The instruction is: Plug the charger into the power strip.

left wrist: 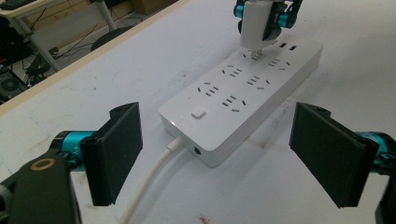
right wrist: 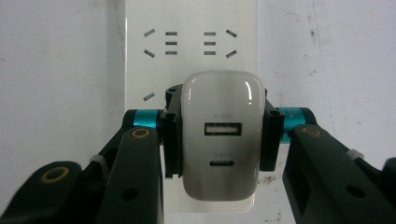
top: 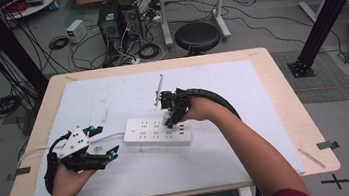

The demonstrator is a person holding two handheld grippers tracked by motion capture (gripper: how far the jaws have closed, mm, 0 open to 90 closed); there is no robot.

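A white power strip (top: 156,131) (left wrist: 243,95) (right wrist: 189,37) lies on the white mat, its cord (left wrist: 149,184) trailing toward the left. My right gripper (top: 171,121) (right wrist: 219,140) is shut on a white USB charger (right wrist: 220,135) (left wrist: 255,23), held upright over the strip. In the left gripper view the charger's prongs touch an outlet at the strip's far end. My left gripper (top: 102,142) (left wrist: 219,156) stands open just off the strip's cord end, nothing between its black pads (left wrist: 116,149).
The white mat (top: 112,95) covers most of the wooden table (top: 283,94). A thin metal rod (top: 158,90) lies on the mat behind the right gripper. A black stool (top: 197,36), computer cases and cables sit on the floor beyond the far edge.
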